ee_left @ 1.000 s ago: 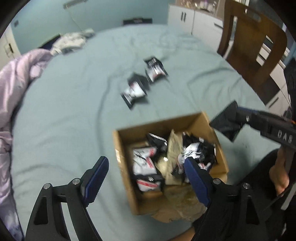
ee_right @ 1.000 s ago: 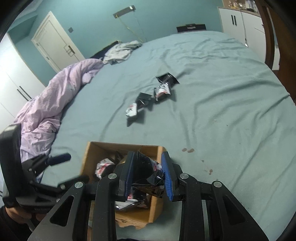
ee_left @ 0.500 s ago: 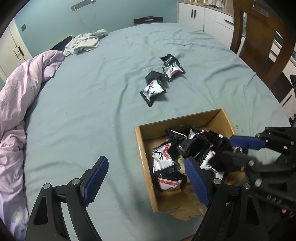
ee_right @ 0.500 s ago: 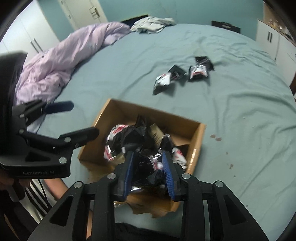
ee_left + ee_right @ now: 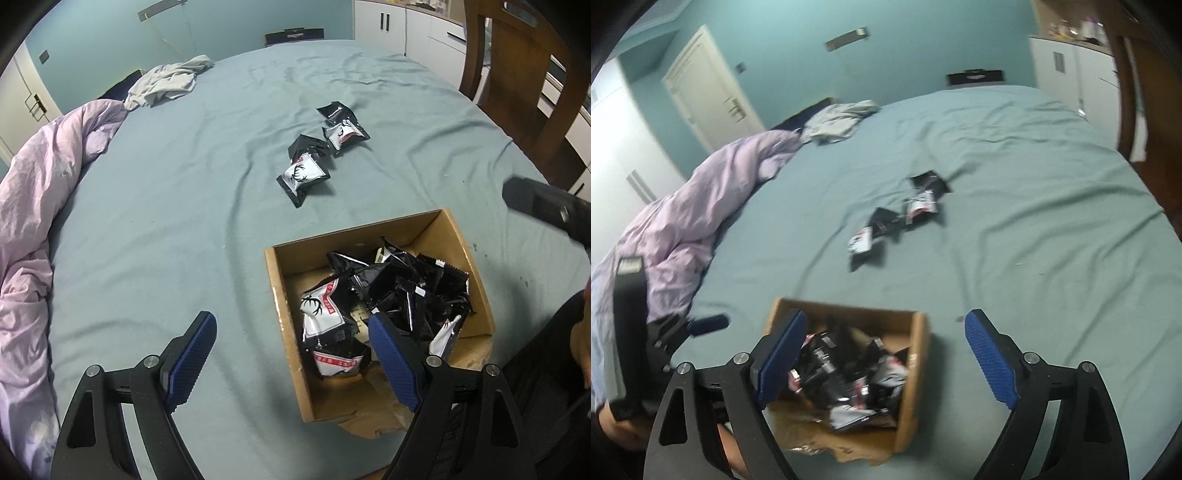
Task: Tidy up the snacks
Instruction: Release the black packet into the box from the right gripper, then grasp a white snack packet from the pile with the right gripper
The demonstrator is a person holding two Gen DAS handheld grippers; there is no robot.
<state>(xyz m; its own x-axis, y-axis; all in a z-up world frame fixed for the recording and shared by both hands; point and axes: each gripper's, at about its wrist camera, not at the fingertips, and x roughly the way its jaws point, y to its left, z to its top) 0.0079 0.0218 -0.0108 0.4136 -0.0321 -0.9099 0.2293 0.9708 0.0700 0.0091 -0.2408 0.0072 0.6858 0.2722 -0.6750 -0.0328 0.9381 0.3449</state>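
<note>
My right gripper (image 5: 886,354) has just been opening: a moment ago its pads were pinched on a black snack packet over the cardboard box (image 5: 286,295), and now the jaws stand wide with nothing between them, so I judge that packet has gone in with the others. That counts one more snack put away, and the box now holds a loose heap of black and white packets (image 5: 384,299) piled against each other, some on edge. My left gripper (image 5: 291,354) is spread wide too and holds nothing; it hangs over the near left corner of the box, one pad above the bedsheet (image 5: 147,240) outside the box, the other above the packets inside. What is left of the job, as I read it, is the small cluster still out on the sheet: a white-faced packet (image 5: 303,176) nearest the box, a black one (image 5: 308,146) lying against its far side, then another white-faced packet (image 5: 345,136) touching a second black one (image 5: 334,110) furthest away. They lie well beyond the far wall of the box, ahead of both grippers and well apart from them. In the right wrist view the same cluster (image 5: 901,218) sits blurred up the sheet, above the gap between my open jaws, with the box directly below me.
</note>
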